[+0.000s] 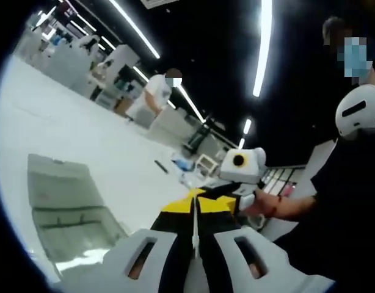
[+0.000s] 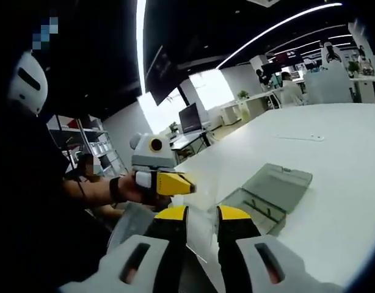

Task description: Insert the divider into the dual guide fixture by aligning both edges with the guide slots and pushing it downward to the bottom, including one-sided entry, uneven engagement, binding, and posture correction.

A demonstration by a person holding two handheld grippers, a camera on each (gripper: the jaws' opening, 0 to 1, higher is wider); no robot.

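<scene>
One divider, a thin white sheet seen edge-on, is pinched between the nearly closed jaws of the left tool. One clear grey dual guide fixture lies on the white worktop. The right tool hovers above the worktop edge, jaws slightly parted around the clear sheet; whether they grip it I cannot tell.

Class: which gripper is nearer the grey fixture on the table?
Probably left. The fixture lies alongside the left gripper; the right gripper has it ahead, beyond its tips.
</scene>
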